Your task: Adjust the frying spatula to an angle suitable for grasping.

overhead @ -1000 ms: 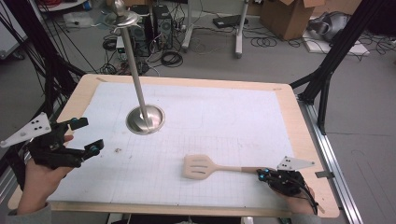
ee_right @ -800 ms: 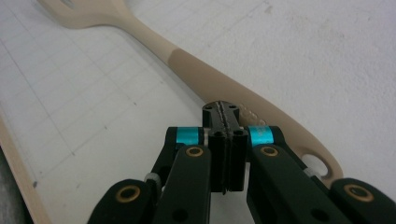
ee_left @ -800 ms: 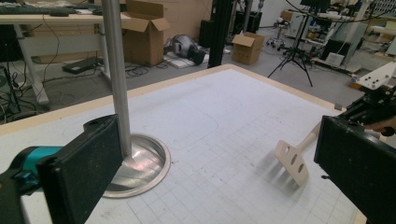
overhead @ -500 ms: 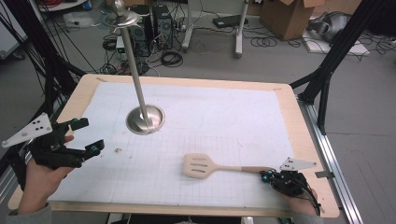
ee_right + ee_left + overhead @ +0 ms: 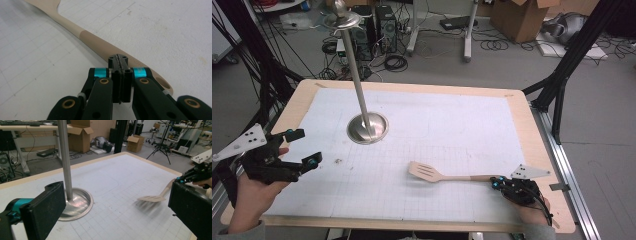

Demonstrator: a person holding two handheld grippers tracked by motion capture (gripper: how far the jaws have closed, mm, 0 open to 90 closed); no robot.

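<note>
Lying just behind the right gripper [image 5: 119, 75], whose 2 jaws are pressed together, is the pale wooden slotted spatula [image 5: 100, 40]; the left gripper [image 5: 287, 155] stands spread.

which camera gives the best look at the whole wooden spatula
The high view: the spatula lies full length on the table, slotted head to handle end. The left gripper view catches its head and part of the handle; the right gripper view shows mostly the handle.
</note>
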